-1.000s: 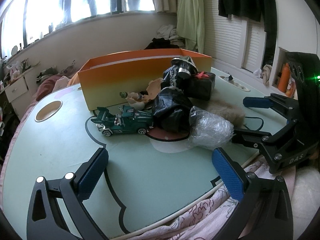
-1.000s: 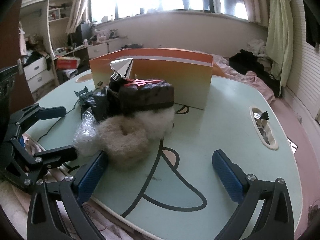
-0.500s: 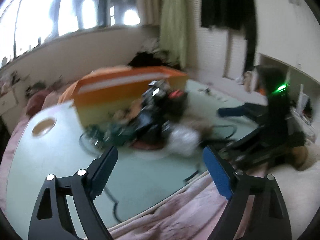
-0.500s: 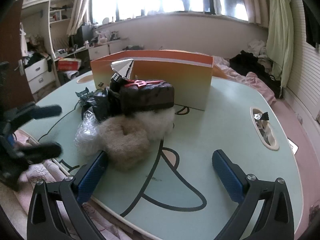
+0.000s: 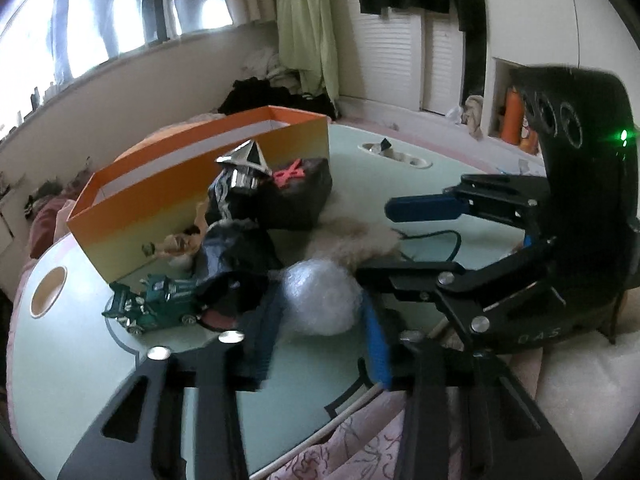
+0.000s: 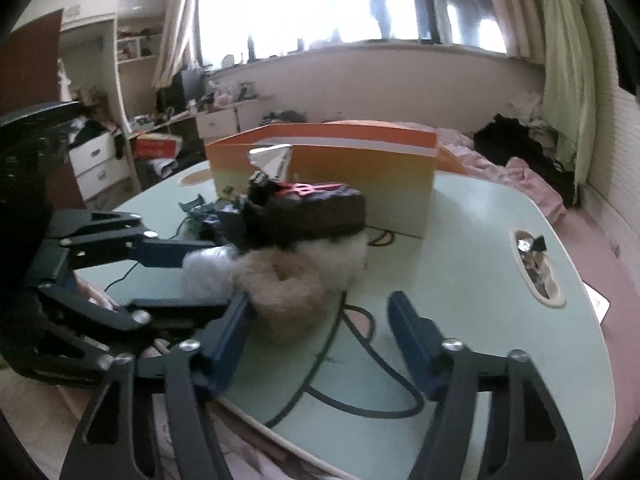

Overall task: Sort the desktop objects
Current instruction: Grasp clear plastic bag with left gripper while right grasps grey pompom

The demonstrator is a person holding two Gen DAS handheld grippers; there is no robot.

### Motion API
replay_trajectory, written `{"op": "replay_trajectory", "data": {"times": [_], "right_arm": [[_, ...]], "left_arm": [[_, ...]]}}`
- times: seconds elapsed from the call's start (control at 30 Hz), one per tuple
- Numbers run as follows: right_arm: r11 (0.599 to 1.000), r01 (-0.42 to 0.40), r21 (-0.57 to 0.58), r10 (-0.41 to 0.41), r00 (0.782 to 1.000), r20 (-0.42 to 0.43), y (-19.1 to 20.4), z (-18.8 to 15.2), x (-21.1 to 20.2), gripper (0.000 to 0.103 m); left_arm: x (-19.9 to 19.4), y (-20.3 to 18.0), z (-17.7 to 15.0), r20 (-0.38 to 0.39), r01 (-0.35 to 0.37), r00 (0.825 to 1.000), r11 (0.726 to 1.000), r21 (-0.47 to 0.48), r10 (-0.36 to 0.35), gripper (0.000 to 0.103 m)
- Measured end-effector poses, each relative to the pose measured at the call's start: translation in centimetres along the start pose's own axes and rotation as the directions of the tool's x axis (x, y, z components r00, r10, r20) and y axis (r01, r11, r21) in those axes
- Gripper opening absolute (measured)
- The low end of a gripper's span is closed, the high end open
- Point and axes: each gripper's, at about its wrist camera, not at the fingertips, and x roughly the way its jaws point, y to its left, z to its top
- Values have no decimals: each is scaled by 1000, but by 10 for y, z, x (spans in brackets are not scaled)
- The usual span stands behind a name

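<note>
Picking comes first — our left gripper (image 5: 320,340), jaws just closing, pinches the crumpled clear plastic-wrap ball (image 5: 320,300) before the orange cardboard box (image 5: 192,184), our right gripper (image 6: 320,320) narrowing, half-open, empty, beside the beige fluffy tuft (image 6: 296,288) — next, lift boxward.

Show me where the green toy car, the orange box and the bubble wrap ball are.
green toy car (image 5: 154,309), left wrist view, on its body.
orange box (image 5: 192,196), left wrist view, on its front wall.
bubble wrap ball (image 5: 320,296), left wrist view, on its middle.
</note>
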Motion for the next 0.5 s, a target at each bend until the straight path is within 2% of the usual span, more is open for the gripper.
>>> {"op": "replay_trajectory", "data": {"times": [0.23, 0.37, 0.4, 0.43, 0.5], "right_arm": [[1000, -12, -3, 12, 999, -42, 8, 18, 13, 61], [999, -15, -30, 12, 997, -76, 17, 24, 23, 61], [999, -20, -33, 17, 995, -99, 19, 23, 28, 53], [999, -28, -29, 25, 993, -112, 20, 22, 31, 33], [999, -41, -24, 38, 995, -91, 19, 21, 25, 32]], "left_arm": [[-36, 8, -9, 80, 74, 994, 997, -39, -71, 34], [-57, 18, -6, 120, 49, 992, 997, -51, -43, 34], [-61, 20, -5, 130, 46, 991, 997, -61, -37, 34], [-62, 22, -4, 136, 44, 990, 997, -67, -35, 34], [-64, 25, -2, 145, 36, 989, 996, -80, -24, 34]]}}
